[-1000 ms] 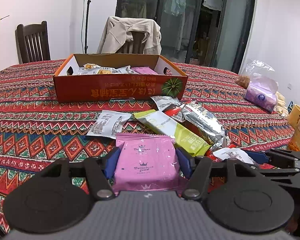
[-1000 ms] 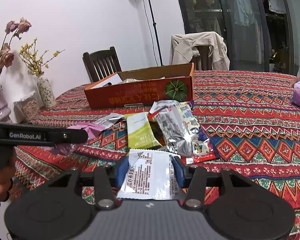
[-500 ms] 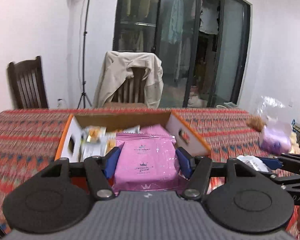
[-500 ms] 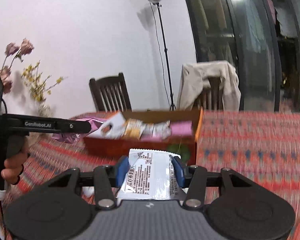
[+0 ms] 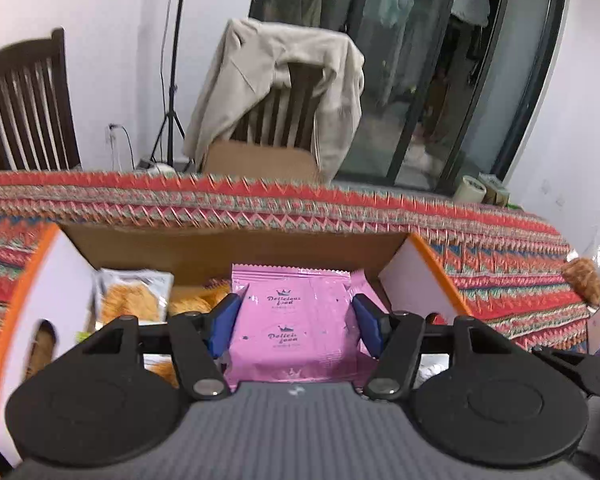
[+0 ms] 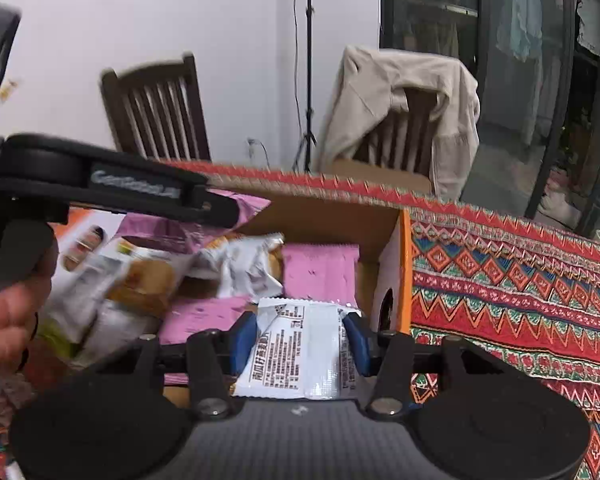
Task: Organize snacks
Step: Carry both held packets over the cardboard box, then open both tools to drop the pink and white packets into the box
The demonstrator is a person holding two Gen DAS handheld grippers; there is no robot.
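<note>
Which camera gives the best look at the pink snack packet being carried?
The left wrist view: the pink snack packet sits centred between the left hand-held gripper fingers, printed face visible, above the cardboard box. The right wrist view shows only a crumpled pink edge behind that gripper's arm.

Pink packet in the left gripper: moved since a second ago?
Yes. The pink packet, clamped in the left gripper, has travelled forward from above the loose snacks on the tablecloth to over the open cardboard box.
</note>
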